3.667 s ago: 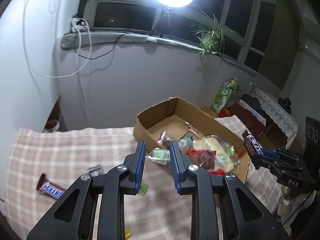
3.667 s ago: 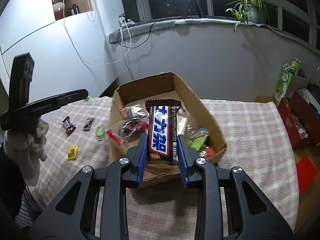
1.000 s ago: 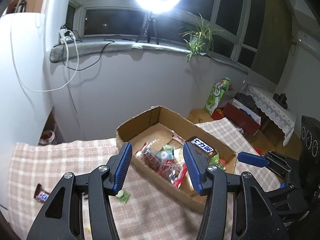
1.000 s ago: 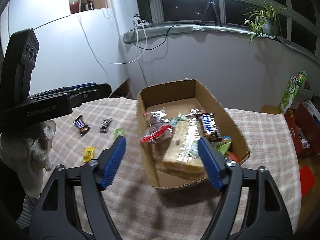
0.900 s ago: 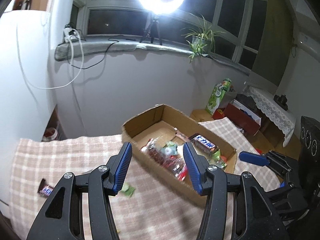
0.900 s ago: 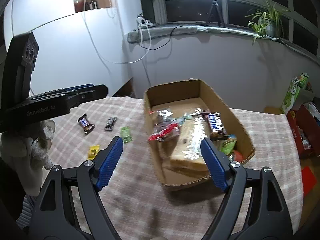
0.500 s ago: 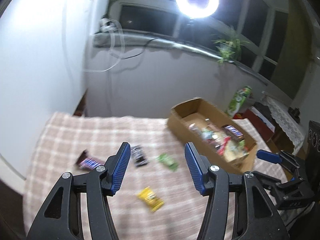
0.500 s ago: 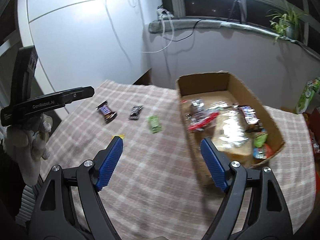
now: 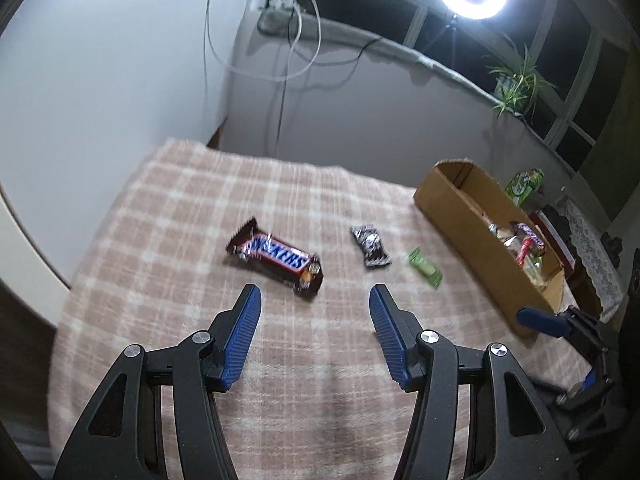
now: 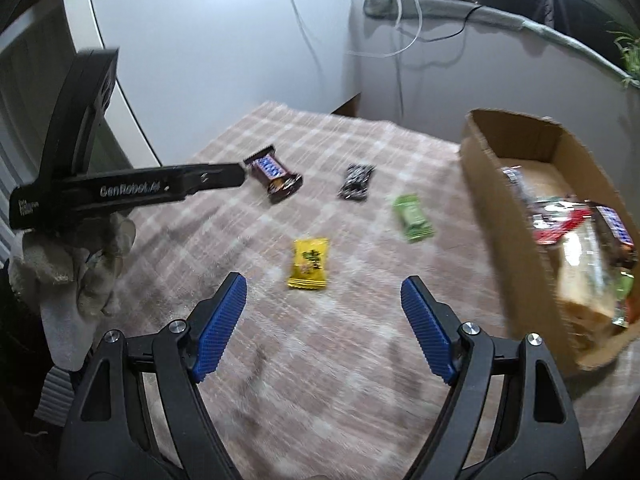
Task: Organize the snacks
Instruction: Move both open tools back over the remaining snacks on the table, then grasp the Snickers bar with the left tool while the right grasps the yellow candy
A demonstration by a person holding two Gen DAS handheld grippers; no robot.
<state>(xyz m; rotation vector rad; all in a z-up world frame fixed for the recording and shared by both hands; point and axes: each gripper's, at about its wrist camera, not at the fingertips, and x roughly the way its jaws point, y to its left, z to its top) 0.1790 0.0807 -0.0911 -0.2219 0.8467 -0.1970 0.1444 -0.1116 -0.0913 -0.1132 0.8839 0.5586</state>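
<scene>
the left gripper (image 9: 312, 328) and right gripper (image 10: 324, 330) are held above the checked pink tabletop (image 10: 340, 380) with jaws spread and empty. just ahead of the right jaws a small yellow candy packet (image 10: 309, 263) is seen; ahead of the left jaws, a brown snickers bar (image 9: 276, 255). farther off a dark foil packet (image 9: 371, 245) and green packet (image 9: 425, 268) are scattered, left of the open cardboard box (image 9: 472, 224). a pickup is judged next: lowering, straddling, closing.

On the checked cloth (image 10: 320, 380) before you, the Snickers bar (image 9: 276, 256) lies farthest left, the dark wrapper (image 9: 371, 245) to its right, then the green packet (image 9: 425, 268). You have the yellow candy (image 10: 309, 264) nearer than these three. The cardboard box (image 10: 516, 216) sits at your right with snacks in it.
</scene>
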